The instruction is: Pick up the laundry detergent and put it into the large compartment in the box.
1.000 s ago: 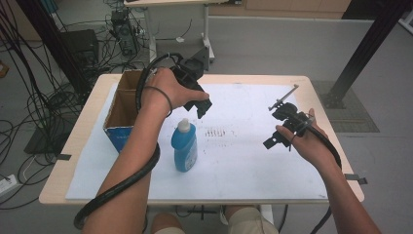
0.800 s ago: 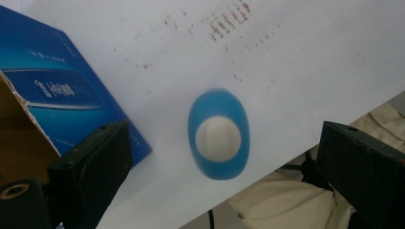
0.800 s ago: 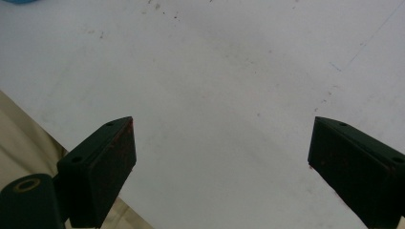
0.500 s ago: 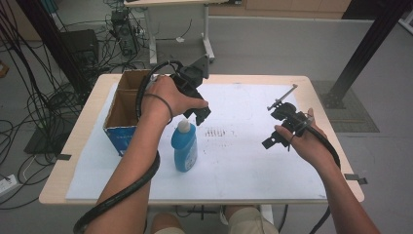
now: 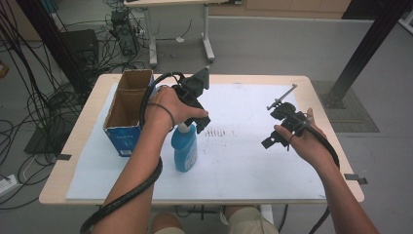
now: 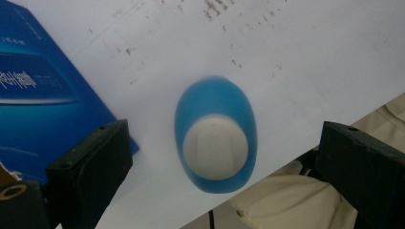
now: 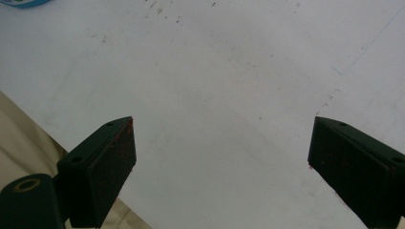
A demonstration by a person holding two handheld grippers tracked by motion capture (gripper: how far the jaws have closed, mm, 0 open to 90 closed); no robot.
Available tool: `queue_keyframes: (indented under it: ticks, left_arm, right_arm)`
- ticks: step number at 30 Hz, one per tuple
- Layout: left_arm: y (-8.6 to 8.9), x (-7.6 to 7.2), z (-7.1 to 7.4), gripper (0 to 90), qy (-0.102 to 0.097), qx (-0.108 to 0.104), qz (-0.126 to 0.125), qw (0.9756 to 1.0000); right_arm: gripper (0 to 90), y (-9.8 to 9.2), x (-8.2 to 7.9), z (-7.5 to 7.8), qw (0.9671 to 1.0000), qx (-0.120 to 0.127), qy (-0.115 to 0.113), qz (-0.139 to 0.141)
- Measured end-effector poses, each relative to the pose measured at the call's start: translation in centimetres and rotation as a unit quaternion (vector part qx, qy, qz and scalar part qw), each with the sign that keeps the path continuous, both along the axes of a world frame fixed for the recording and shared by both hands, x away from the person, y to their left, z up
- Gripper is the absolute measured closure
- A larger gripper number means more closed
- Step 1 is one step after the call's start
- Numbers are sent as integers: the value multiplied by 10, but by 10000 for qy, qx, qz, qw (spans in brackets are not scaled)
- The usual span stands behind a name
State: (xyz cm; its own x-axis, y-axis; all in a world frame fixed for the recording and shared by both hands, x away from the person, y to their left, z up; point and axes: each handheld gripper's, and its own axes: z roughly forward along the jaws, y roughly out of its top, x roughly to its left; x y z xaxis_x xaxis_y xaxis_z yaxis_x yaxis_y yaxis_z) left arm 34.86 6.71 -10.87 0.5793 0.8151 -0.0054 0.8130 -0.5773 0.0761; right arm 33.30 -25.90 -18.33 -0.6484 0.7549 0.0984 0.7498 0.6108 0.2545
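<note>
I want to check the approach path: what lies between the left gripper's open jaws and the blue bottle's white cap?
Nothing: in the left gripper view the left gripper hangs open straight above the white cap of the blue bottle.

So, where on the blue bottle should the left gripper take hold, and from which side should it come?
Probably at the white cap, from straight above. The bottle stands upright beside the box, and the left gripper is open over it, one jaw on each side of the cap. The cap is narrower than the oval body, so the jaws would fit around it easily.
</note>
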Motion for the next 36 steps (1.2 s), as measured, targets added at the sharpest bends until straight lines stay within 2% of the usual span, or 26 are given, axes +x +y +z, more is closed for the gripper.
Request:
queue_keyframes:
  ticks: [7, 15, 28, 36]
  left_arm:
    - [-3, -2, -13, 56, 8, 72, -54, 10000]
    - [-2, -1, -28, 56, 108, 94, -40, 9999]
    - [-2, 0, -46, 53, 151, 106, -46, 9998]
    - [-6, 2, -54, 54, 147, 193, -77, 9997]
  right_arm:
    - [92, 1, 1, -2, 10000, 28, 7, 10]
    - [92, 2, 2, -5, 10000, 30, 35, 35]
    - [92, 3, 3, -8, 10000, 32, 60, 45]
    - [92, 2, 4, -10, 9999, 50, 79, 41]
